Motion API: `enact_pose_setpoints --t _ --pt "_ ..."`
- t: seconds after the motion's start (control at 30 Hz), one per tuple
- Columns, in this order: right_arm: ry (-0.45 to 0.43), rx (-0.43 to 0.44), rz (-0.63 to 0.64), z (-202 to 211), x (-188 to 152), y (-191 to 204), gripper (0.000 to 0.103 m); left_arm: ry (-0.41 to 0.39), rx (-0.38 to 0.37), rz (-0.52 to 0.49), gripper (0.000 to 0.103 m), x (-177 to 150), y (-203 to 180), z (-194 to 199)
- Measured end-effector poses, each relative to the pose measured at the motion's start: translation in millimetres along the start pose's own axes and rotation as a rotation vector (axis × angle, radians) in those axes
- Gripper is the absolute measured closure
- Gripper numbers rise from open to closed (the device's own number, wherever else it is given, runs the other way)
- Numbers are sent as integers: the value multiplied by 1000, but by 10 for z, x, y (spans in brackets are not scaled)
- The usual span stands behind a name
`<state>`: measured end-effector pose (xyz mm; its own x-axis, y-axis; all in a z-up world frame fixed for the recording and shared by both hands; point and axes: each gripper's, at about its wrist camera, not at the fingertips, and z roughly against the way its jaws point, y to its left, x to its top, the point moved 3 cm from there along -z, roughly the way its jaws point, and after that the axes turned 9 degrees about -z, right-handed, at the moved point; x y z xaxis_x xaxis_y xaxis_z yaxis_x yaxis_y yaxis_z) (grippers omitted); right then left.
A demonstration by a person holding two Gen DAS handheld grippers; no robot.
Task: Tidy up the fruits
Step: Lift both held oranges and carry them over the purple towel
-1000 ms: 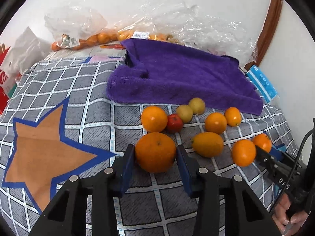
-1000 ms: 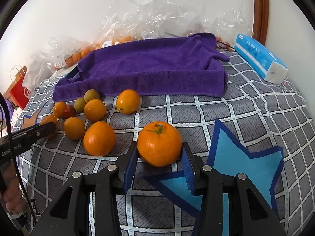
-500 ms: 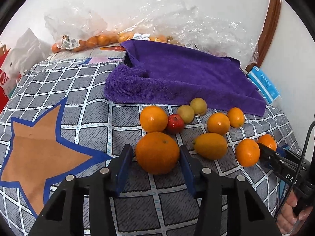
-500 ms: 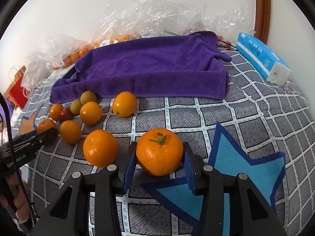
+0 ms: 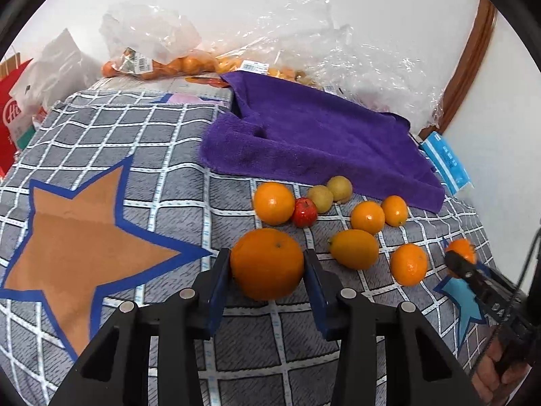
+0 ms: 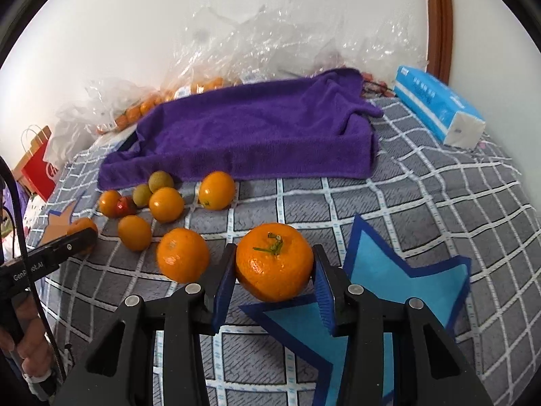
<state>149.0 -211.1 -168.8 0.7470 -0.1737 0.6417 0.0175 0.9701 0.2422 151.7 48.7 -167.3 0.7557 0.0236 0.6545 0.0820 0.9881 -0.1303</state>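
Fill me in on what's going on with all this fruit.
A person is sorting fruit on a grey checked blanket, a two-finger tool in each hand. The left tongs are closing on a large round orange. The right tongs are shut on a stemmed orange mandarin. The other loose fruit, mostly orange with one small red fruit, lies in front of a purple towel. Nothing is on the towel yet.
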Motion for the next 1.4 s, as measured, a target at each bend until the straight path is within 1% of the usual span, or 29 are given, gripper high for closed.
enact_pose_setpoints --t 0.27,0.47,0.73,1.03,1.4 --pt "-62 -10 -1 295 129 97 60 -18 -18 7 63 39 5 213" --pt "-81 -6 -11 407 193 175 60 -43 -15 -1 63 124 0 391" --pt "-109 -12 -6 536 278 279 60 -66 -10 -10 63 250 -6 536" --pt "-131 -7 -18 627 410 302 60 -83 -5 -14 63 403 -28 638" --pt "-137 -6 -30 622 513 235 60 -93 -14 -31 63 587 -135 626"
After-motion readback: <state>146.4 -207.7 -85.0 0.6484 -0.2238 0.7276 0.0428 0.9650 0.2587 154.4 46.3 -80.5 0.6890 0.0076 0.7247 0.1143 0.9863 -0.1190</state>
